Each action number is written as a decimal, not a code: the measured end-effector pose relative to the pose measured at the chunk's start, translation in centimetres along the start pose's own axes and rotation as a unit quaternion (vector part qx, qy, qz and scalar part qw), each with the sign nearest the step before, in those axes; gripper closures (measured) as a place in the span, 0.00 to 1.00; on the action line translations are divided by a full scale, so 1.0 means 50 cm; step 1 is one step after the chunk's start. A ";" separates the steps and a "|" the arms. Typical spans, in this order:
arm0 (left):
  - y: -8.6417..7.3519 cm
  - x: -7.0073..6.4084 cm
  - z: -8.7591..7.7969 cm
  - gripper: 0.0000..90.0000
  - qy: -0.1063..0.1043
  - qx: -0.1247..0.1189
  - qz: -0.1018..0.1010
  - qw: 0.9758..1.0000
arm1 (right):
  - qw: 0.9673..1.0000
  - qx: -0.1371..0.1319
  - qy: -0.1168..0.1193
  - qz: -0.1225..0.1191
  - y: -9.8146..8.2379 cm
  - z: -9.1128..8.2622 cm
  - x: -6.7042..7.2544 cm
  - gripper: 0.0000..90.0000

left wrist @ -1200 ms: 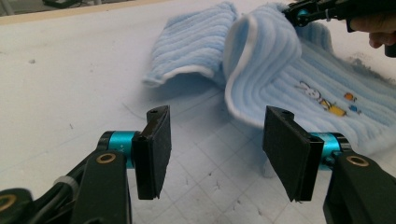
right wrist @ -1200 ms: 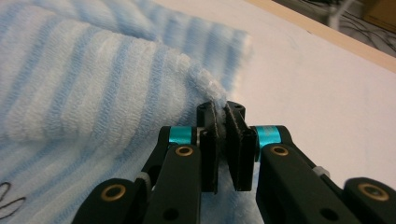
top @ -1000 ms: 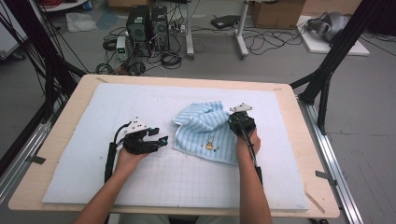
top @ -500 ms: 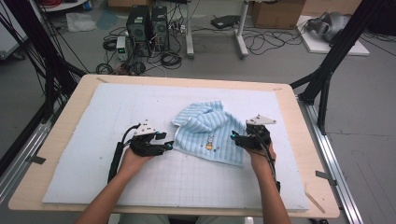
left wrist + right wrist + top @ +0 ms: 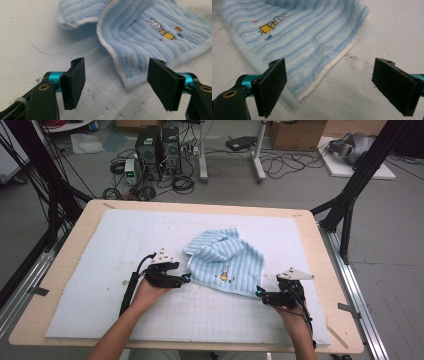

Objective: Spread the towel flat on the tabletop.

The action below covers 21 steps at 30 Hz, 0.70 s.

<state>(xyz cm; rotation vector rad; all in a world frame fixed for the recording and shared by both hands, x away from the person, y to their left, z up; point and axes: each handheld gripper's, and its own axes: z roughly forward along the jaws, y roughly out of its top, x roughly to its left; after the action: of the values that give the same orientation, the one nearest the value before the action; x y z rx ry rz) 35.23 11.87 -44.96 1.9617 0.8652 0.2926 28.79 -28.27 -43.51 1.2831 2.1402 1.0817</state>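
Note:
A light blue striped towel (image 5: 225, 257) with a small rabbit motif (image 5: 224, 274) lies rumpled on the white mat (image 5: 125, 235), its far part folded over. My left gripper (image 5: 185, 279) points at the towel's left near corner. Its jaws have just been opening, and in the left gripper view (image 5: 116, 72) that corner of the towel (image 5: 150, 37) lies between them, untouched. My right gripper (image 5: 258, 292) sits at the towel's near right corner. Its jaws have also just been opening, and in the right gripper view (image 5: 332, 77) they stand wide over the hem of the towel (image 5: 312, 32), which neither pad presses.
The mat covers most of a wooden table (image 5: 310, 235). Black frame legs (image 5: 350, 205) stand at the table's right and left sides. Computer cases (image 5: 157, 145) and cables sit on the floor beyond the far edge.
My right gripper has left the top of the towel, come toward the near right corner and opened. My left gripper has crept right, up to the towel's left edge.

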 end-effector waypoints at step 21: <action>-0.023 -0.053 -0.021 0.96 -0.027 0.022 0.050 0.998 | 0.999 0.005 0.053 -0.002 -0.016 -0.001 0.008 0.31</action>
<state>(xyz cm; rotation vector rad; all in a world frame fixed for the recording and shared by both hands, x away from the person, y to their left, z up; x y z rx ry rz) 32.24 11.14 -45.00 2.0490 0.7457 0.2783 28.13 -28.15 -44.12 1.2510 2.2271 1.1620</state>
